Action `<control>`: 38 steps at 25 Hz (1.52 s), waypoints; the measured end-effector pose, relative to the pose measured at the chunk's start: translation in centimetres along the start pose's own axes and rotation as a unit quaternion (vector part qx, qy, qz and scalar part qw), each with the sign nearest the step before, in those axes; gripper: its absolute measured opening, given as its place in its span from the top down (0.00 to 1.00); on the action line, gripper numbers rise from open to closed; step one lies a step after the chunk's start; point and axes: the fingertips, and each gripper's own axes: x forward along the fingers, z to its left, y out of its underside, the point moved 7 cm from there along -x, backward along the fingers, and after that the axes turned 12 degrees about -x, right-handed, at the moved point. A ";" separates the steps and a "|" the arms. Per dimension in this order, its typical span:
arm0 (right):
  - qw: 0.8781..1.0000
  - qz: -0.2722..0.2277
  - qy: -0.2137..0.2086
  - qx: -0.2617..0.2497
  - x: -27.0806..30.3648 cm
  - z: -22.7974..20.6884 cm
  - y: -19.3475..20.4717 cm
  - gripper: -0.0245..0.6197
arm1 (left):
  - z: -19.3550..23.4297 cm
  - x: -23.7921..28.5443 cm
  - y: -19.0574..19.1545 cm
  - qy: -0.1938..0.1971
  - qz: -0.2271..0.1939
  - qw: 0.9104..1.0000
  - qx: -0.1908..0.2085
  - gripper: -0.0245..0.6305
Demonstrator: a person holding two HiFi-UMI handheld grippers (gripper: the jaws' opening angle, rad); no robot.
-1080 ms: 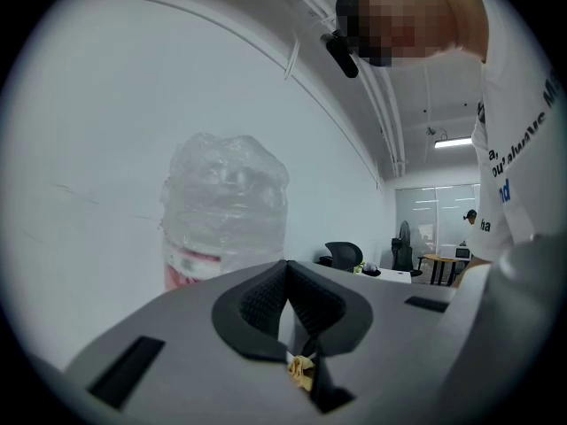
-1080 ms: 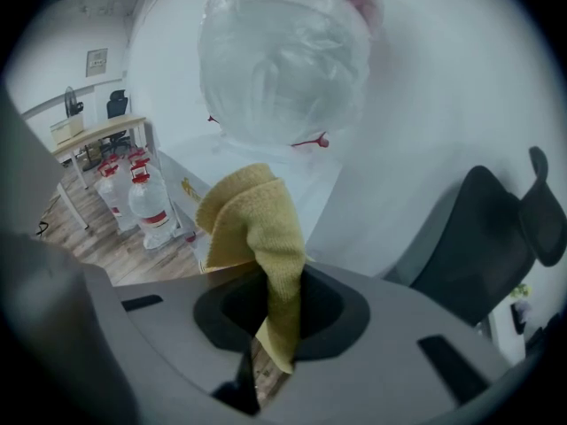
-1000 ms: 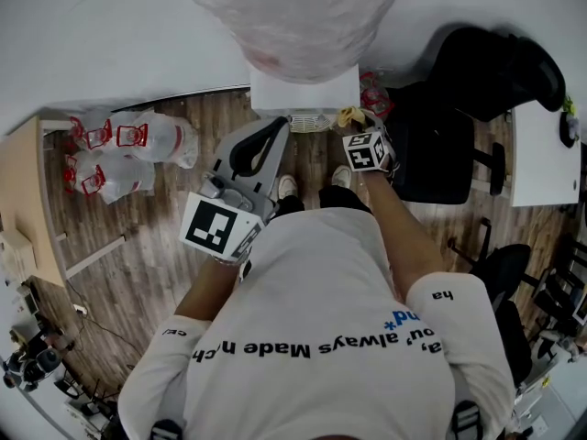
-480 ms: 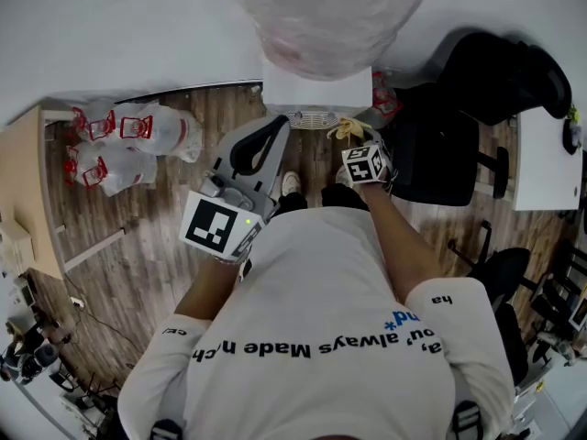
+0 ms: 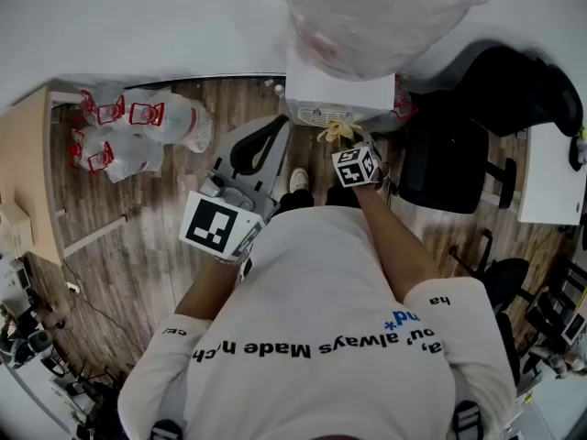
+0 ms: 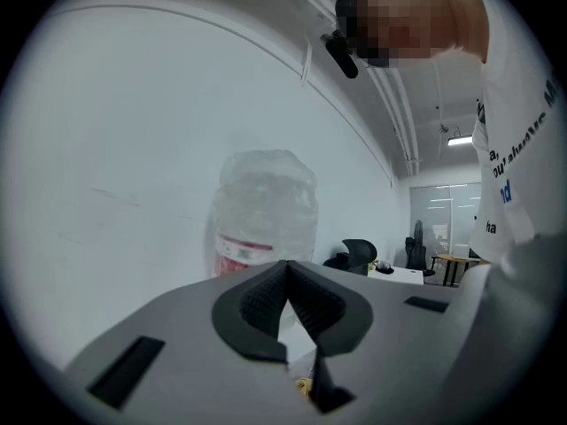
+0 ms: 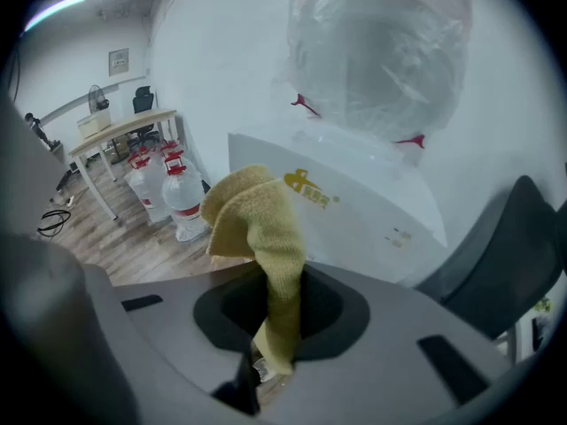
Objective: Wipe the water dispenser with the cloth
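The white water dispenser (image 5: 337, 92) stands against the wall with a large clear bottle (image 5: 381, 12) on top. My right gripper (image 5: 347, 147) is shut on a yellow cloth (image 5: 337, 133), held just in front of the dispenser's front edge. In the right gripper view the cloth (image 7: 255, 220) sticks up from between the jaws, in front of the dispenser (image 7: 354, 193) and the bottle (image 7: 381, 51); I cannot tell whether it touches. My left gripper (image 5: 258, 148) hangs lower left, shut and empty, and points up at the bottle (image 6: 266, 220).
Several full water bottles (image 5: 138, 136) stand on the wood floor at the left, beside a wooden desk (image 5: 18, 181). A black office chair (image 5: 449, 159) is close on the right of the dispenser. A white desk (image 5: 548, 172) stands further right.
My right gripper with the cloth has moved left, from the dispenser's right side to the middle of its front. The left gripper has stayed put.
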 end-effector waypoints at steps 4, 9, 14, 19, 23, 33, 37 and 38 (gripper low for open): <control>1.000 -0.010 -0.014 -0.016 0.8 1.8 -2.2 0.87 | 1.3 -1.2 -0.2 -0.015 0.000 1.000 -0.002 0.93; 0.999 -0.024 -0.033 -0.029 2.3 3.9 -5.2 0.87 | 3.0 -2.5 -0.4 -0.032 -0.001 0.999 -0.004 0.93; 0.997 -0.035 -0.045 -0.042 4.1 5.4 -7.9 0.87 | 4.7 -3.7 -0.4 -0.052 0.000 0.999 -0.004 0.93; 0.997 -0.039 -0.051 -0.047 5.8 6.3 -10.4 0.87 | 6.1 -4.8 -0.6 -0.073 -0.002 0.997 -0.008 0.93; 0.997 -0.035 -0.052 -0.048 6.9 6.4 -11.4 0.87 | 6.6 -5.4 -0.7 -0.083 -0.006 0.996 -0.009 0.93; 0.997 -0.029 -0.046 -0.051 7.1 5.3 -10.8 0.87 | 6.3 -5.1 -0.6 -0.082 0.003 0.997 -0.008 0.93; 0.998 -0.022 -0.039 -0.040 6.6 4.3 -9.7 0.87 | 5.5 -4.2 -0.6 -0.069 0.002 0.998 -0.007 0.93; 0.998 -0.021 -0.037 -0.037 6.5 4.0 -9.5 0.87 | 5.4 -4.0 -0.6 -0.067 0.003 0.998 -0.007 0.93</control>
